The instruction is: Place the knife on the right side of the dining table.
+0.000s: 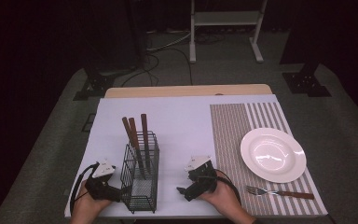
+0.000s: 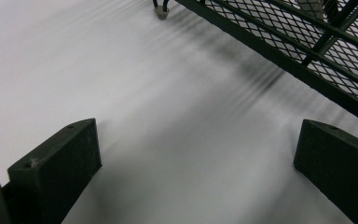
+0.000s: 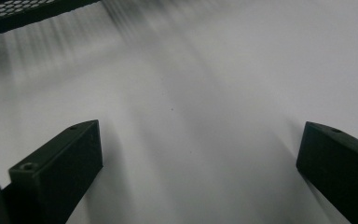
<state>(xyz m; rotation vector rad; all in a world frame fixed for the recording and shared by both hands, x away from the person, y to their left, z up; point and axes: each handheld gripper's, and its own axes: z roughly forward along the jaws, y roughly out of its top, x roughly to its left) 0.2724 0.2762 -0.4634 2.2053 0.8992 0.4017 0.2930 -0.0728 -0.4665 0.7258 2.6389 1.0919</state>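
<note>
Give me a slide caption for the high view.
Open tongs, left and right, flank a wire caddy of three utensils; plate and fork on striped placemat.

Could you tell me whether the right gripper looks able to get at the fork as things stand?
Probably yes. The right gripper is open and holds nothing, and the fork lies flat on the striped placemat to its right, in front of the plate, with bare mat between them.

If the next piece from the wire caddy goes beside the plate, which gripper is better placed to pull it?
Probably the right gripper: open, empty, between the wire caddy and the plate. The left gripper, also open, sits on the caddy's far side from it.
</note>
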